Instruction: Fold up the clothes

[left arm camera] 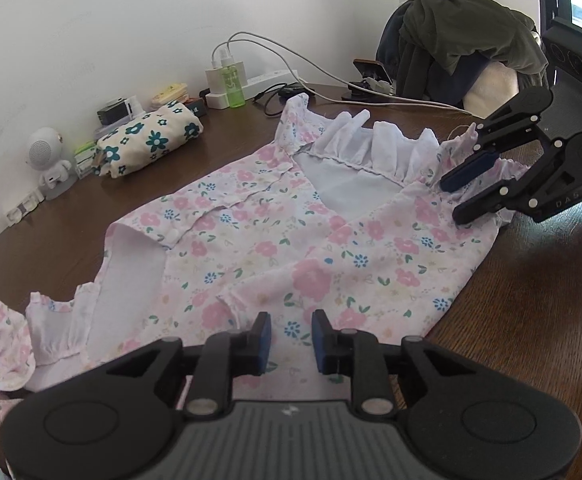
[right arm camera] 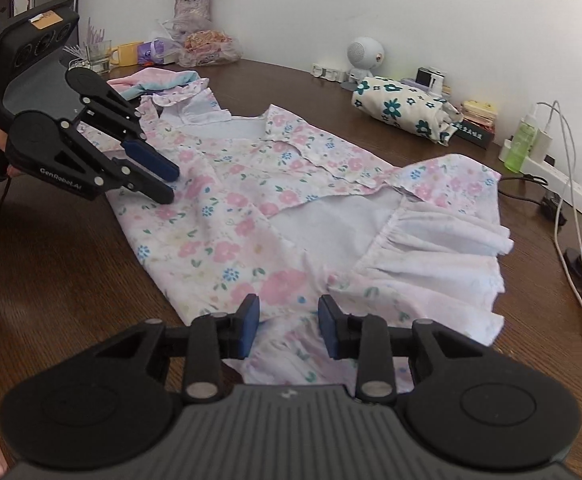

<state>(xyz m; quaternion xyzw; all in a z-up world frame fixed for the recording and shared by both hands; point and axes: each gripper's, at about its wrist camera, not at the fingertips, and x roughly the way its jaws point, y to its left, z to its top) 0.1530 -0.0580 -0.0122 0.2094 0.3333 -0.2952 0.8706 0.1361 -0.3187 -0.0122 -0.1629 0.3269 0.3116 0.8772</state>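
Note:
A pink floral garment (left arm camera: 291,248) with white ruffled edges lies spread on the brown table (left arm camera: 531,300), partly folded so that its white inside shows. My left gripper (left arm camera: 291,340) hovers open just over the garment's near edge, holding nothing. My right gripper (left arm camera: 453,200) is open over the ruffled corner at the far right, its fingers close to the cloth. In the right wrist view the garment (right arm camera: 251,208) fills the middle. There my right gripper (right arm camera: 289,320) is open above the ruffled hem, and my left gripper (right arm camera: 172,187) is open at the left.
A rolled cream cloth with teal flowers (left arm camera: 147,140) lies by the wall, near a white speaker toy (left arm camera: 49,160), a green bottle (left arm camera: 233,84), a power strip and cables (right arm camera: 563,184). A chair draped with dark clothes (left arm camera: 463,40) stands behind. More clothes (right arm camera: 159,80), a yellow mug (right arm camera: 129,54) and a vase (right arm camera: 191,4) sit at the far end.

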